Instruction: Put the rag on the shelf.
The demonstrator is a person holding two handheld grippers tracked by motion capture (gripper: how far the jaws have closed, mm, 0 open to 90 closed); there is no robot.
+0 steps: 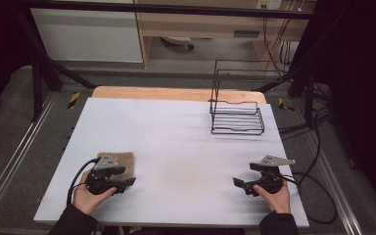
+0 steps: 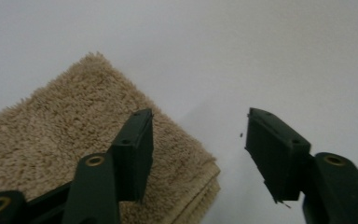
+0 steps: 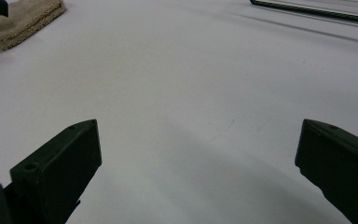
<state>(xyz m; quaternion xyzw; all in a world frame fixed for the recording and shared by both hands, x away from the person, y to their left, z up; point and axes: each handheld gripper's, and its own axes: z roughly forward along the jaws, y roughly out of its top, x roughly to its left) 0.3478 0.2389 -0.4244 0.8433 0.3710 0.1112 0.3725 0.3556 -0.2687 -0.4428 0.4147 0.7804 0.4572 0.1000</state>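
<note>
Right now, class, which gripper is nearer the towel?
Left. The left gripper is at the towel's near edge; the right gripper is far across the table.

Right gripper (image 3: 198, 163) fingers (image 3: 60, 172) spread wide over white table (image 3: 182, 84); tan towel (image 3: 23, 18) far corner.

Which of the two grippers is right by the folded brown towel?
The left gripper: one jaw overlaps the folded brown towel in its own view. The right gripper is across the table, over bare white surface.
</note>
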